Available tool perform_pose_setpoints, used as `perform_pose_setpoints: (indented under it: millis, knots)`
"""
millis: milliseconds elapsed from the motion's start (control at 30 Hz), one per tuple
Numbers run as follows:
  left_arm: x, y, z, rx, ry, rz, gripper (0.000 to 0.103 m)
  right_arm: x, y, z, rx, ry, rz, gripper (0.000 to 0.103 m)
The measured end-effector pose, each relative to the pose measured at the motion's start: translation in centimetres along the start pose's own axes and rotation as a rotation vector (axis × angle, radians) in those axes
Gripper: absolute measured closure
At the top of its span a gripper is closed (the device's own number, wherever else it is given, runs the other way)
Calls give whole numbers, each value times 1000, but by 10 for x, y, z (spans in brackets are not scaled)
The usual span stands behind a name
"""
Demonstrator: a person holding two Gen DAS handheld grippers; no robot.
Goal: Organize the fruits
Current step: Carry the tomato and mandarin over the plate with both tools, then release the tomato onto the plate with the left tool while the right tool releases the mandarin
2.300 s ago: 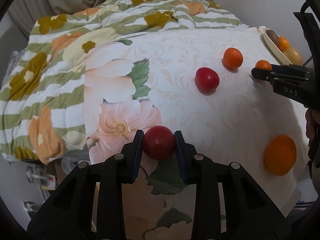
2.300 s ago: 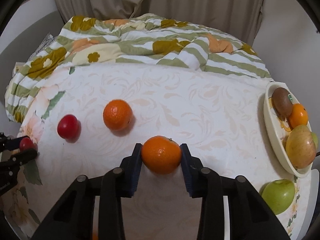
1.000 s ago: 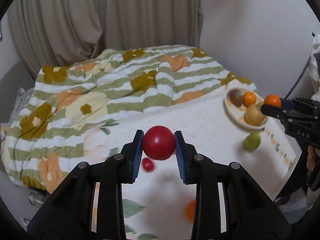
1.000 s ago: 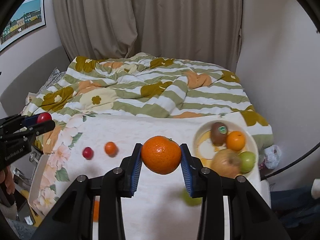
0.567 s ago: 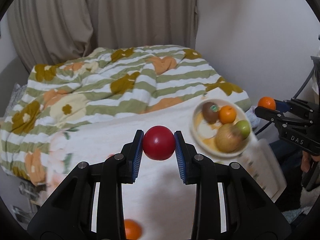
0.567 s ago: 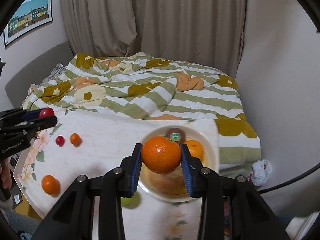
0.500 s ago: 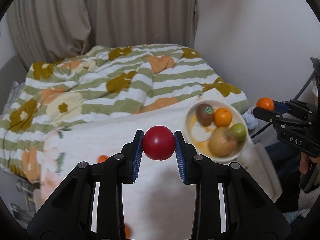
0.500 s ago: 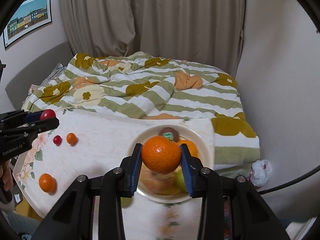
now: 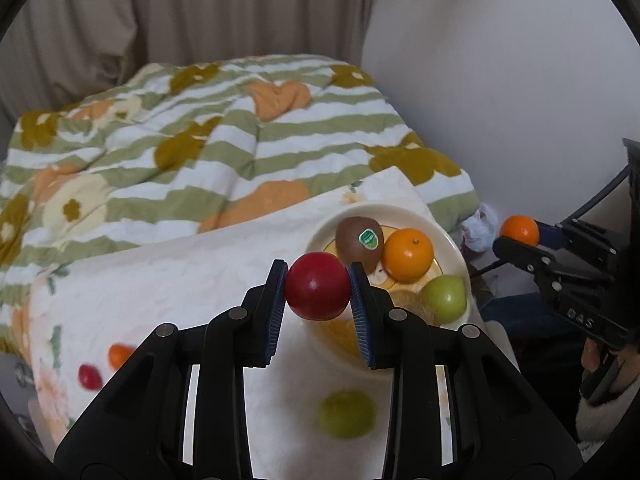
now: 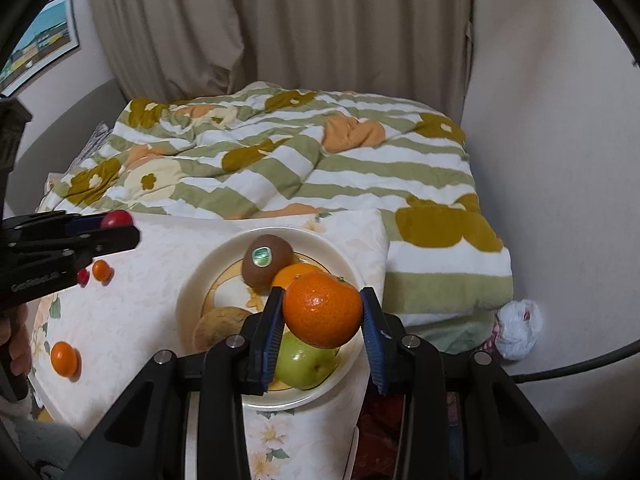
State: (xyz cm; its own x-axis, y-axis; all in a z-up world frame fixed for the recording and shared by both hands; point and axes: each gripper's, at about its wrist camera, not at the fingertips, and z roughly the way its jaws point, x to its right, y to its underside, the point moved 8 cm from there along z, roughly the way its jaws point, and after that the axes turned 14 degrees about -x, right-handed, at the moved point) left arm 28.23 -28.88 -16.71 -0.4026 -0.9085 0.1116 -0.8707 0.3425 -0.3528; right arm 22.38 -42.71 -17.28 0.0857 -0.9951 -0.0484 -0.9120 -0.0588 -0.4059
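My left gripper point(image 9: 318, 286) is clamped on a red apple point(image 9: 317, 285), held in the air above the near-left rim of the cream plate point(image 9: 451, 240). My right gripper point(image 10: 322, 311) pinches a mandarin point(image 10: 323, 310) — it hangs over the plate's middle, in front of the fruit already there. On the plate lie a kiwi point(image 10: 267, 258) with a sticker at the back, an orange point(image 9: 408, 255) just beside it, a green apple point(image 10: 305, 361) at the near side and a tan pear point(image 10: 221, 327) to its left. Off the plate on the floral cloth point(image 10: 132, 312) — one more green apple point(image 9: 346, 414), near the plate, and well left of it two small oranges point(image 10: 64, 358) and a small red fruit point(image 9: 89, 376).
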Motion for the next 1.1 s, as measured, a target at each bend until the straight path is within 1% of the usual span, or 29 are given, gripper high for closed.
perform_pose_setpoints:
  millis: [200,400,533,667,767,800,833,867,900,933,967,1033,1100]
  knots:
    - [10,-20,45,-88,50,44,65,12,-3,21,-45,-4,48,69]
    - [9,-26,79,-145,56,80,65,20,-6,39,-76,-14,114,69]
    - [9,-29,87,-158,45,104,65,20,-5,45,-87,-14,122,69]
    - [6,-29,89,-169,50,84,64,21,-1,43,-87,-13,137,69]
    - [5,-27,85,-163,23,96,63,24,3,39,-84,-12,151,69]
    - [5,-26,84,-163,5,102,59,25,4,38,-83,-11,155,69]
    - [4,-26,83,-160,-3,106,52,26,5,37,-82,-11,159,69]
    - [4,-25,80,-151,-8,112,21,28,7,35,-81,-13,163,69]
    - [5,-24,77,-141,-9,114,0,28,8,34,-80,-13,166,69]
    - [5,-23,71,-119,-4,114,0,29,10,32,-79,-13,168,69]
    - [4,-22,69,-114,-5,115,0,30,10,31,-79,-12,169,69]
    - [3,-18,66,-122,-37,119,0,32,12,29,-76,-11,172,69]
    - [3,-14,63,-124,-50,122,0,32,13,27,-72,-12,172,69]
